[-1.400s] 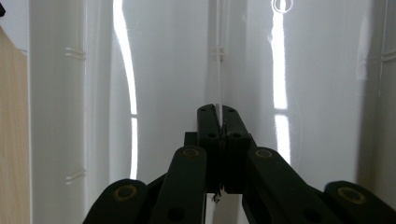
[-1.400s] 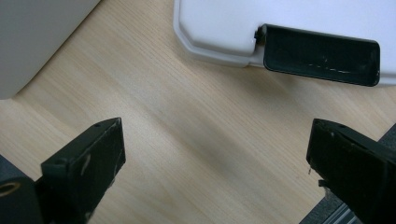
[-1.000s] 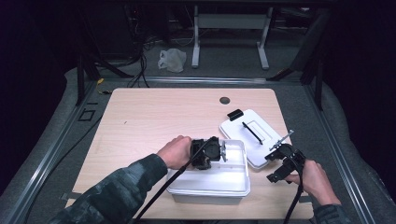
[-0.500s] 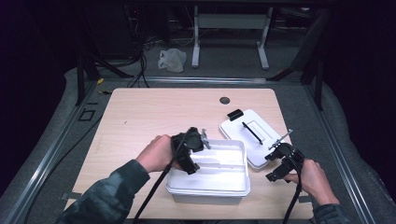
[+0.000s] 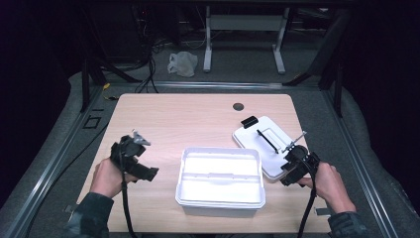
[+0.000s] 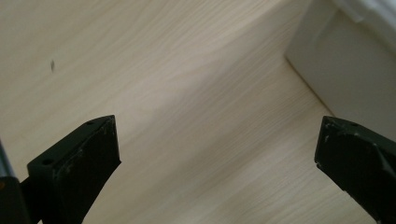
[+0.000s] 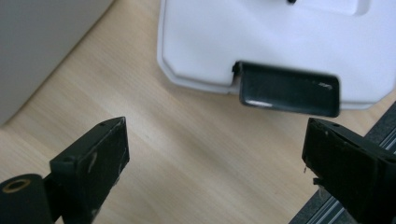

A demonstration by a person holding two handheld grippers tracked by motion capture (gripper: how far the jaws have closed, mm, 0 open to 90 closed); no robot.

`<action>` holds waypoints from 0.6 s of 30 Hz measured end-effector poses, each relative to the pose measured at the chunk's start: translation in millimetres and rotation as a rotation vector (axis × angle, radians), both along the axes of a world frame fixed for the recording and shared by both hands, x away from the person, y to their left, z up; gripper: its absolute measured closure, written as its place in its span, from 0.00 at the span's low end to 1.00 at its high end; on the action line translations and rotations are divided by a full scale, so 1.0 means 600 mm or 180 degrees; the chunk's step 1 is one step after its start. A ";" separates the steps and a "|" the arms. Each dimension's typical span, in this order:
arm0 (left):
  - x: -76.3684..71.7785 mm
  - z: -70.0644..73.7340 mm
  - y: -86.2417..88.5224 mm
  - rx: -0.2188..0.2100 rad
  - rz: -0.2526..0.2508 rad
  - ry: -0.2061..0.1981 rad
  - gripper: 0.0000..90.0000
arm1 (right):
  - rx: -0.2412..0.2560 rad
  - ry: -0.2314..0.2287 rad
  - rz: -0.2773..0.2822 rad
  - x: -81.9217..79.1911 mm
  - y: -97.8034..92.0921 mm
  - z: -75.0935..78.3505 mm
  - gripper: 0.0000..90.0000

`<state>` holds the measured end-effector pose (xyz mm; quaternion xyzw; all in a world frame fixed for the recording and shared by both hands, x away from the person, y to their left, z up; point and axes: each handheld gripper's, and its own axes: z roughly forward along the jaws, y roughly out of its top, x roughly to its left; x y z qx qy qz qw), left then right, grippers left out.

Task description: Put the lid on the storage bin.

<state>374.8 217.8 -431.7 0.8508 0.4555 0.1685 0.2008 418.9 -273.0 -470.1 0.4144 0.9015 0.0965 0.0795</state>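
White box point(image 5: 220, 181) sits open mid-table, its lid point(image 5: 265, 144) lying just right of it. My left gripper point(image 5: 130, 153) hangs wide apart, holding nothing; my right gripper point(image 5: 297, 166) gapes by the lid's black latch point(image 7: 289, 88) and might knock it off the edge

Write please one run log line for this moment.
left tongs: open, empty | right tongs: open, empty, near lid | white bin: uncovered, on table

No text, label, brand, number or sign can be read anywhere on the things in these views.
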 end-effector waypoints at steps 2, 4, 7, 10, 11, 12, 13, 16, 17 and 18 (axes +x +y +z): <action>-0.001 -0.024 0.013 0.0104 0.0095 0.0108 0.00 | 0.0001 -0.0038 -0.0006 0.005 0.002 0.009 0.08; -0.001 -0.040 0.026 0.0102 0.0187 0.0154 0.00 | -0.0012 -0.0075 -0.0016 0.013 0.004 0.016 0.07; 0.005 -0.053 0.040 0.0013 0.0286 0.0177 0.00 | -0.0067 -0.0103 -0.0041 0.029 0.006 0.020 0.07; 0.006 -0.059 0.038 0.0013 0.0291 0.0235 0.00 | -0.0134 -0.0078 -0.0065 0.051 0.008 0.016 0.08; 0.005 -0.059 0.035 0.0011 0.0291 0.0223 0.00 | -0.0174 -0.0057 -0.0086 0.059 0.008 0.016 0.08; 0.005 -0.059 0.033 0.0022 0.0275 0.0231 0.00 | -0.0175 -0.0053 -0.0092 0.067 0.008 0.017 0.08; 0.006 -0.060 0.031 0.0019 0.0267 0.0237 0.00 | -0.0159 -0.0057 -0.0109 0.075 0.008 0.017 0.08; 0.006 -0.062 0.028 0.0022 0.0254 0.0260 0.00 | -0.0181 -0.0037 -0.0124 0.092 0.011 0.019 0.09; 0.007 -0.063 0.028 0.0030 0.0237 0.0273 0.00 | -0.0189 -0.0033 -0.0144 0.101 0.016 0.020 0.10; 0.009 -0.065 0.026 0.0061 0.0227 0.0280 0.00 | -0.0230 -0.0024 -0.0113 0.115 0.027 0.020 0.12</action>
